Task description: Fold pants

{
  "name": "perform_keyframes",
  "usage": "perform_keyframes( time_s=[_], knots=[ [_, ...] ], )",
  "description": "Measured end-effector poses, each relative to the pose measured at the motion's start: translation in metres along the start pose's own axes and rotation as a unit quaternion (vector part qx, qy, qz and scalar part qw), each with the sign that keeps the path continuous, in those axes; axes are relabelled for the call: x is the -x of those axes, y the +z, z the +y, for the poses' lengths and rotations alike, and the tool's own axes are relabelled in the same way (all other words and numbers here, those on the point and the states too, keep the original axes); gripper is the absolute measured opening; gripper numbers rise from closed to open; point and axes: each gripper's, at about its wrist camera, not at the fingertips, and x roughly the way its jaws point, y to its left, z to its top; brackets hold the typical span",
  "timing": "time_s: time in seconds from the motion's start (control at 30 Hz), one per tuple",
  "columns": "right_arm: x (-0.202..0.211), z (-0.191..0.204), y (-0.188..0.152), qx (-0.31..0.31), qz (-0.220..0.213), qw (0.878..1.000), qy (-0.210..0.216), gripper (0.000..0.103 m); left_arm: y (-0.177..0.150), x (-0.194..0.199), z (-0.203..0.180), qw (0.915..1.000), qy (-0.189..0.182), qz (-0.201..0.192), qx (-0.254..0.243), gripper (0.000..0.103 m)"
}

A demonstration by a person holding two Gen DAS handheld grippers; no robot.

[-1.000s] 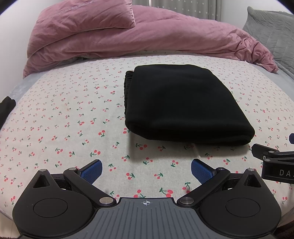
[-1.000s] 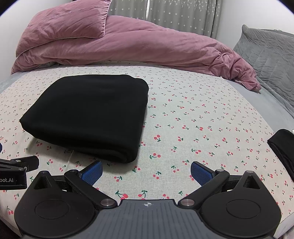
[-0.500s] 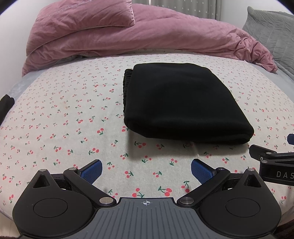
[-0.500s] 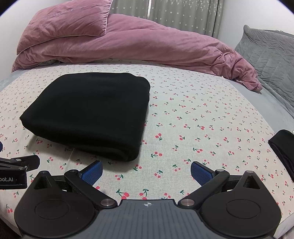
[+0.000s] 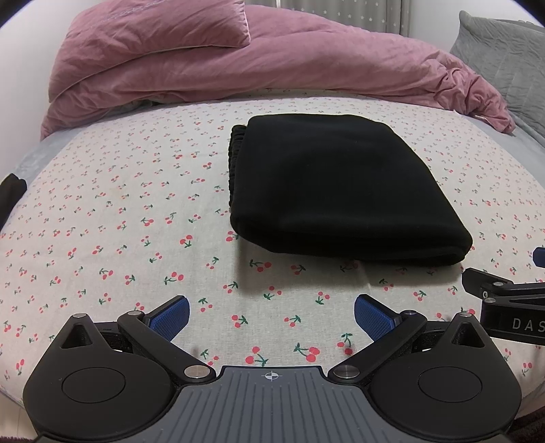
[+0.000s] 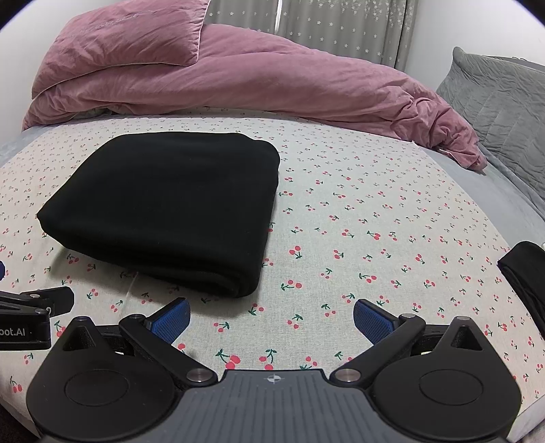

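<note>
The black pants [image 5: 340, 191] lie folded into a neat flat block on the cherry sheet [image 5: 119, 221] of the bed. In the left wrist view the pants sit at about 1 o'clock from the left gripper [image 5: 271, 318], a little way ahead of it, not touching. The stretchy waist edge shows on the pants' 9 o'clock side. In the right wrist view the pants [image 6: 170, 204] sit at about 11 o'clock from the right gripper [image 6: 271, 318], also apart from it.

Both grippers hang just over the sheet near the bed's front edge. Each one has its two blue pads spread wide apart, with nothing between them. The right gripper's tip pokes into the left view at 3 o'clock, and the left gripper's tip [image 6: 44, 301] pokes into the right view at 9 o'clock.

A pink blanket [image 5: 272, 61] and a pink pillow [image 5: 163, 27] are piled at 12 o'clock, behind the pants. A gray pillow [image 6: 494, 95] is at 2 o'clock. Another dark cloth [image 6: 528, 276] lies at 3 o'clock in the right view.
</note>
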Motion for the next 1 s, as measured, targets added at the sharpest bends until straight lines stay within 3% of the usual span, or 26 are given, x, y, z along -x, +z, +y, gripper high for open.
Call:
perform_keyframes(
  time_s=[1.0],
  knots=[
    [-0.0057, 0.0014, -0.0011, 0.006, 0.005, 1.000, 0.007, 0.102, -0.0011, -0.0026, 0.0052, 0.9999, 0.009, 0.010, 0.006, 0.103]
  ],
)
